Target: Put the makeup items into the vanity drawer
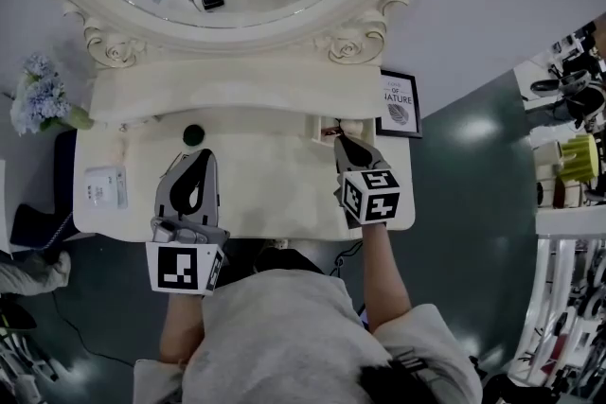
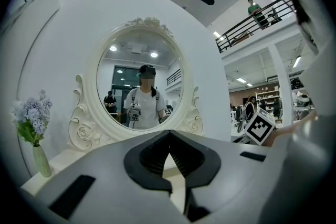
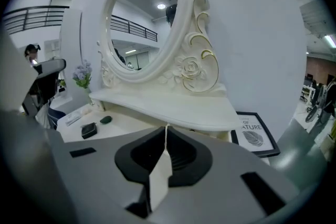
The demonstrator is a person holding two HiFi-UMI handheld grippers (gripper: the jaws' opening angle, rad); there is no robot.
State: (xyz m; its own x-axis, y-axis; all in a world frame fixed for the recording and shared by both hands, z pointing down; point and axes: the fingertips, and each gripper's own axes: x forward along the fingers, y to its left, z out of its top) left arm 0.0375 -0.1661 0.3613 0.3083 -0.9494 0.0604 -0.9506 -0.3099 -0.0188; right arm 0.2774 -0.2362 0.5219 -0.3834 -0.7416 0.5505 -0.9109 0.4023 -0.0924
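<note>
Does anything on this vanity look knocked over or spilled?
Nothing stands out: the flower vase stands upright, the framed print stands at the back right, and a small green item lies on the tabletop.

Flower vase [image 1: 40, 97], framed print [image 1: 399, 102]

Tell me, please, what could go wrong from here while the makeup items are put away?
1. The left gripper is shut just short of the dark green item; moved forward like this, it would probably push the item instead of grasping it.
2. The right gripper is shut close to the shelf edge, near the framed print; a quick lift or sideways swing might hit either one.
</note>
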